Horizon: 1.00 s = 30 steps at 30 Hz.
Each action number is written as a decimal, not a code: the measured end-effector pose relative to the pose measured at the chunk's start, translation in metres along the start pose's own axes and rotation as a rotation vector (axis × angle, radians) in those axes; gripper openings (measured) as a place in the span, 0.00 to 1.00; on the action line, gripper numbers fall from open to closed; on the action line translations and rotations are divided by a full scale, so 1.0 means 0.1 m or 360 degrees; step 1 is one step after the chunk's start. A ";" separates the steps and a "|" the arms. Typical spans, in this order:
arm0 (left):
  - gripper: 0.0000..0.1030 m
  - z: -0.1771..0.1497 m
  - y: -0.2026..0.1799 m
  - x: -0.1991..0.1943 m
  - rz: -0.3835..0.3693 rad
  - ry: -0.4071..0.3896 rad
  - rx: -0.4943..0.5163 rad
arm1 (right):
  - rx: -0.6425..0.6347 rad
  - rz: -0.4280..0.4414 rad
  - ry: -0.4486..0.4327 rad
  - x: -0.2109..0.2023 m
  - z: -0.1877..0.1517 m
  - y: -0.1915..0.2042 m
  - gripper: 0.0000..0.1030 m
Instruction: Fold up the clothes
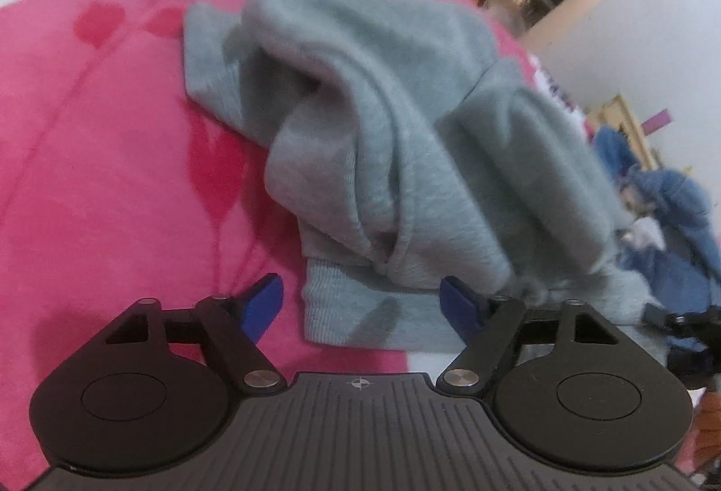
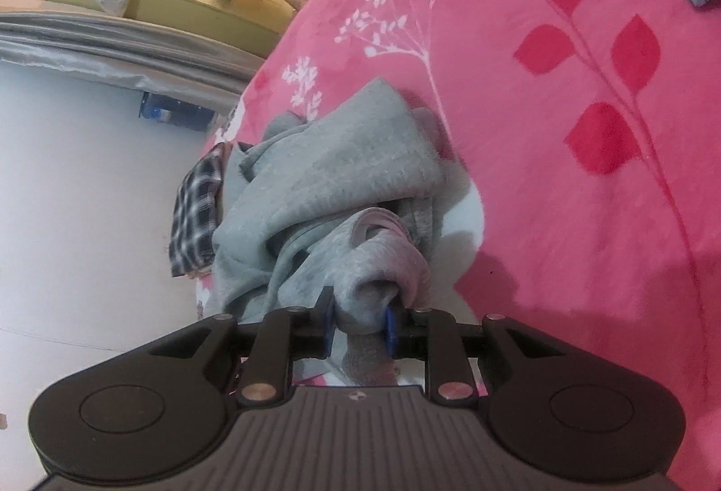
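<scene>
Sweatshirt: we see the grey sweatshirt (image 1: 387,139) crumpled on the pink blanket (image 1: 112,157).
Left gripper (image 1: 362,304): jaws wide, hem between, untouched.
Right gripper (image 2: 358,322): clamps a bunched fold.
Hidden: the checked cloth (image 2: 196,211) lies partly beneath the sweatshirt; background blurred.

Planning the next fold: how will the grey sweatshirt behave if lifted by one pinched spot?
The grey sweatshirt is probably floppy: it lies in soft bunched folds. Its fleecy knit likely grips well, as it sits bunched between the right gripper's pads. Most would likely hang and drag on the pink blanket.
</scene>
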<state>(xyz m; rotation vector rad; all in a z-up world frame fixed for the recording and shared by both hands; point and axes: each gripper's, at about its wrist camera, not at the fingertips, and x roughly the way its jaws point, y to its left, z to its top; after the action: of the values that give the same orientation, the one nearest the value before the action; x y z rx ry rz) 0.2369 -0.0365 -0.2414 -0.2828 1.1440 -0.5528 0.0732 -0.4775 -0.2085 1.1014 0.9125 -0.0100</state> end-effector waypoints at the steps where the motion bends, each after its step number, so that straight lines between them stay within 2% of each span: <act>1: 0.62 0.00 -0.01 0.02 0.0011 -0.0002 -0.0003 | -0.0001 -0.0013 0.0010 0.03 0.02 -0.03 0.25; 5: 0.56 -0.02 -0.04 0.09 0.0054 -0.0010 -0.0013 | 0.0001 -0.0074 0.0054 0.16 0.10 -0.09 0.30; 9: 0.49 -0.03 -0.07 0.16 0.0097 -0.0018 -0.0024 | 0.0001 -0.0120 0.0110 0.33 0.15 -0.13 0.31; 12: 0.32 -0.05 -0.10 0.22 0.0130 -0.0024 -0.0032 | -0.0013 -0.0092 0.0171 0.42 0.16 -0.12 0.30; 13: 0.22 -0.04 -0.10 0.18 0.0131 -0.0031 -0.0043 | -0.0020 -0.0046 0.0185 0.42 0.15 -0.09 0.27; 15: 0.18 -0.01 -0.13 0.06 0.0109 -0.0063 -0.0071 | -0.0029 0.0087 0.0209 0.38 0.11 0.00 0.25; 19: 0.15 0.09 -0.27 -0.29 0.0003 -0.0169 -0.0128 | -0.0027 0.0401 0.0220 0.25 0.02 0.21 0.23; 22: 0.14 0.21 -0.44 -0.62 -0.0112 -0.0311 -0.0137 | -0.0024 0.0620 0.0180 0.13 0.00 0.42 0.23; 25: 0.14 0.44 -0.76 -1.01 -0.0216 -0.0477 -0.0099 | 0.0043 0.0875 0.0046 -0.11 0.10 0.57 0.23; 30: 0.14 0.84 -1.58 -1.51 -0.0456 -0.0685 0.0096 | 0.0099 0.1264 -0.0352 -0.97 0.38 0.68 0.23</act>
<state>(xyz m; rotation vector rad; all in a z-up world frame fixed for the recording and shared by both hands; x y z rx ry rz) 0.2256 -0.0911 -0.0139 -0.4922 0.6721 -0.7353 0.0633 -0.5135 -0.0902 1.4266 0.2359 0.4865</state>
